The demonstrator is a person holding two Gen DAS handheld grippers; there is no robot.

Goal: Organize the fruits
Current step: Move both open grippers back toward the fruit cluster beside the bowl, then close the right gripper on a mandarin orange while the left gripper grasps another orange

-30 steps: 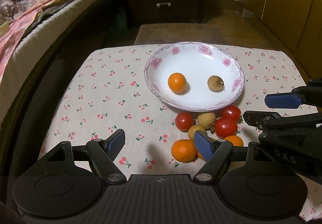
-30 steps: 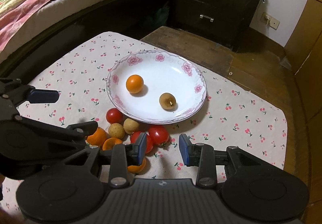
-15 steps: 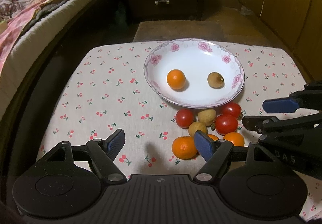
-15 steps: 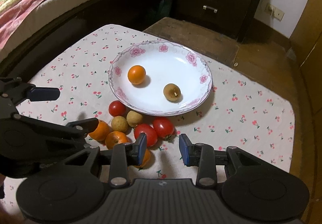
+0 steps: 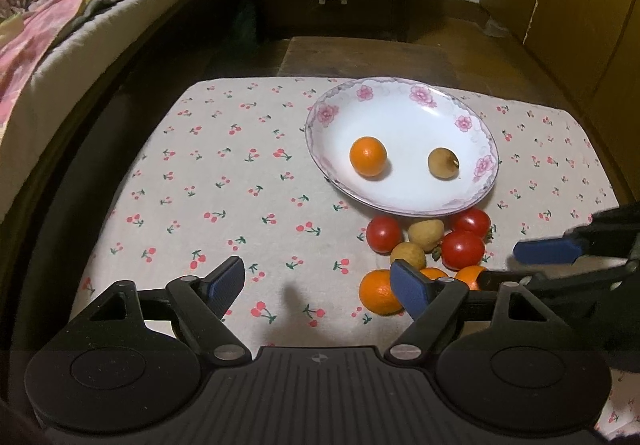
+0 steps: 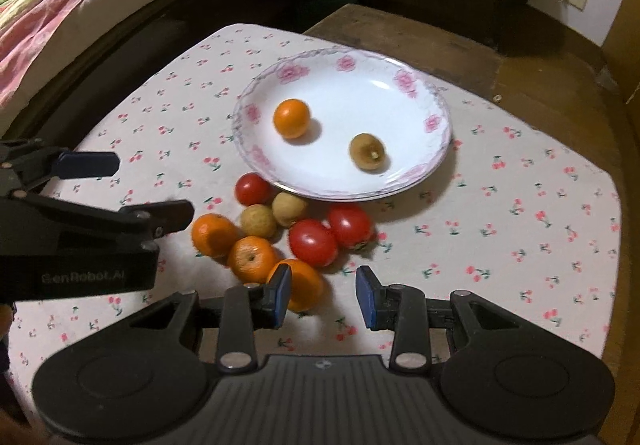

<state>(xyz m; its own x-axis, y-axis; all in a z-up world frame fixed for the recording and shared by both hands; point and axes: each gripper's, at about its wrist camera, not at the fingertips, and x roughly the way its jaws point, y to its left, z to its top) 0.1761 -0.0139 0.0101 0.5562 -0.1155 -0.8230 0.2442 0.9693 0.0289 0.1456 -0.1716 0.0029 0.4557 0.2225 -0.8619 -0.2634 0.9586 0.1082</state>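
Left tongs: held low over the bench, spread wide, empty.
Right tongs: apart, empty, just before the fruit pile.

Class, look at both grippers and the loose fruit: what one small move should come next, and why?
Probably ease the right gripper forward and slightly left around the nearest orange. Its jaws are open and empty, that orange sits just by its left finger, and the plate holds only two fruits so far.

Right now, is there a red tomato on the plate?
No, the plate holds only an orange and a brown fruit; the red tomatoes lie on the tablecloth.
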